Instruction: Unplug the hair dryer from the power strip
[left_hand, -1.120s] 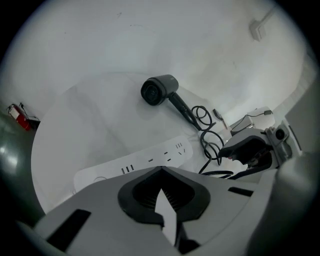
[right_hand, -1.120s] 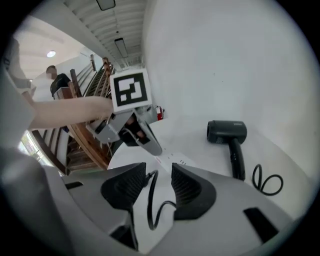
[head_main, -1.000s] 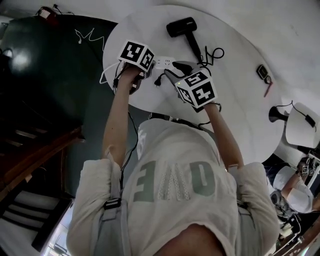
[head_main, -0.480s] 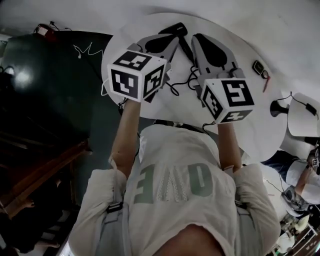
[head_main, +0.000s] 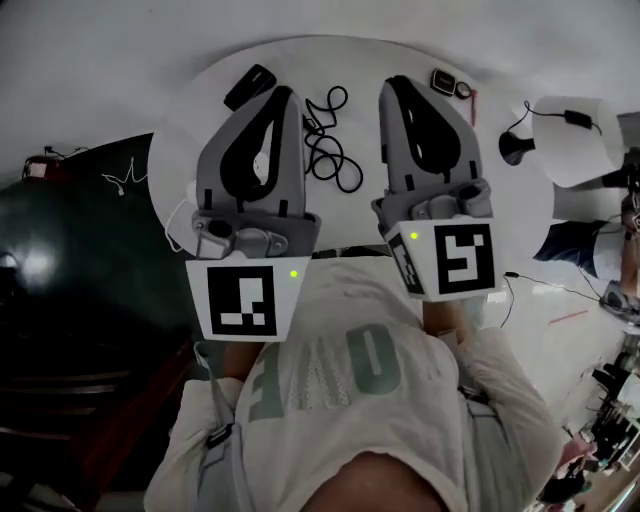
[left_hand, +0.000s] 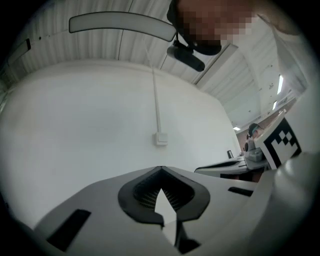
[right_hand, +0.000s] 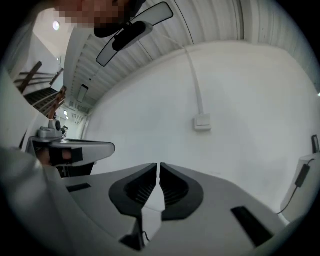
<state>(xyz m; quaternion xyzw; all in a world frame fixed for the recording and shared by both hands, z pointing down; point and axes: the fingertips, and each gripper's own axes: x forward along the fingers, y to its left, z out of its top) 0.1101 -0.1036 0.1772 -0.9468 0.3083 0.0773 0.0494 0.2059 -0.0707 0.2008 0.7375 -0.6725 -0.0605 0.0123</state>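
While I hold both grippers up facing a plain white wall, the left gripper has its jaws pressed together on nothing, and the right gripper shows only a thin slit, also empty. Seen from the head view, the black hair dryer lies on the round white table at the frame's upper left (its black cord coils between the grippers).

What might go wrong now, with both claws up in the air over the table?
1. The left claw and right claw hide much of the table in the head view, so lowering them may be partly blind.
2. The loose cord lies in loops; a claw could snag it and drag the dryer.
3. A small gadget sits near the far edge and might get knocked off.
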